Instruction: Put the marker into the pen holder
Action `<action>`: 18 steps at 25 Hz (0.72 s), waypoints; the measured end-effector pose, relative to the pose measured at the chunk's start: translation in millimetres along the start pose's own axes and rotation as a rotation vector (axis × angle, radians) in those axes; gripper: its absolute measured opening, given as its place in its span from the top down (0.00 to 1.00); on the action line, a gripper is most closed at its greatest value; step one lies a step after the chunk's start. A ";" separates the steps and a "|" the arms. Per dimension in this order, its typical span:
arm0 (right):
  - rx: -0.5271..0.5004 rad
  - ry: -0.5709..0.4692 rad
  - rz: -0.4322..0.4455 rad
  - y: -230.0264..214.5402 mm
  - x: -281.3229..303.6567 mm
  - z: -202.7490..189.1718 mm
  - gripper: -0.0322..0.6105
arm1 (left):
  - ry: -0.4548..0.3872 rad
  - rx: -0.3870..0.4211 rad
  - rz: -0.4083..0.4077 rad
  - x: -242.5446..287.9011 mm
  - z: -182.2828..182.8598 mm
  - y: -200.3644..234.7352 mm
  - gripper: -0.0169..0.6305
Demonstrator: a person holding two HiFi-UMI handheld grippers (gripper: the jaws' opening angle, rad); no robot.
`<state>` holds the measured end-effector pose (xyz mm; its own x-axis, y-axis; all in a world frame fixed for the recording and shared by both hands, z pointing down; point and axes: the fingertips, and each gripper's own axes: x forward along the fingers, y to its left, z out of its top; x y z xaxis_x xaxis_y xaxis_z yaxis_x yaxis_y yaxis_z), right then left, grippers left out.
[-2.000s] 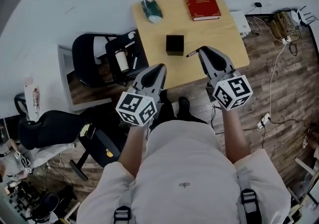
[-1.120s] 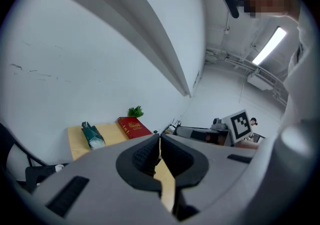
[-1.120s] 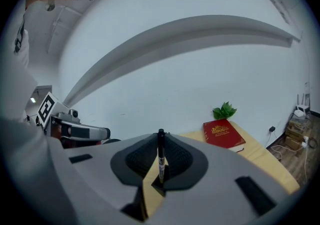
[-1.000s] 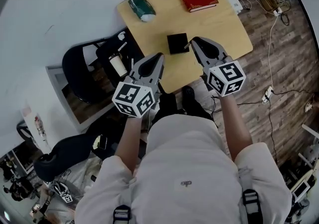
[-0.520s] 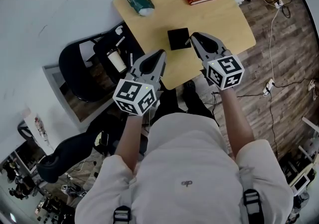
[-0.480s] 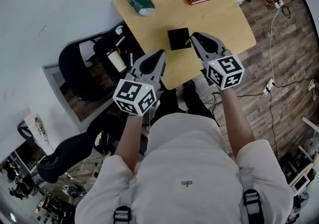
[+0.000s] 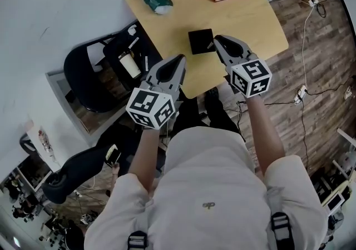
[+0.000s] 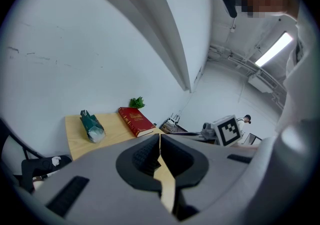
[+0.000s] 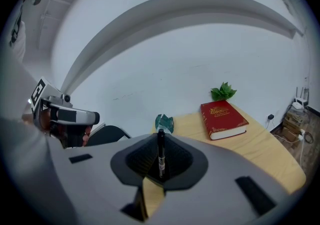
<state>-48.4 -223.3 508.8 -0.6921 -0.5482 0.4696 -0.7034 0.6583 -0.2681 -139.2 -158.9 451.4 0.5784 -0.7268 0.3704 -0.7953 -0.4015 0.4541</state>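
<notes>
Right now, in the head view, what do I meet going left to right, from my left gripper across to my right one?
left gripper → pen holder → right gripper, which is shut on the marker. The marker overlaps that gripper in the head view, so it has no place of its own in the order.

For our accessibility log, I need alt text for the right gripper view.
The right gripper is shut on a slim black marker, which runs along the seam between its jaws. Beyond it lies a pale wooden table carrying a red hardcover book and a green crumpled packet.
</notes>
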 end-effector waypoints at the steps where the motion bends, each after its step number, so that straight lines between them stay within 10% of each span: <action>1: 0.000 0.004 0.001 -0.1 1.3 -1.9 0.89 | 0.001 -0.001 0.000 0.6 -0.6 0.5 0.96; 18: -0.013 0.102 0.008 -2.5 29.7 -37.1 0.89 | 0.012 -0.027 -0.007 6.6 -9.8 5.6 0.96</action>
<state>-61.2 -222.1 554.6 -0.6773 -0.4880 0.5506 -0.6952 0.6694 -0.2619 -138.1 -160.5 464.4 0.5863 -0.7171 0.3769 -0.7862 -0.3913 0.4783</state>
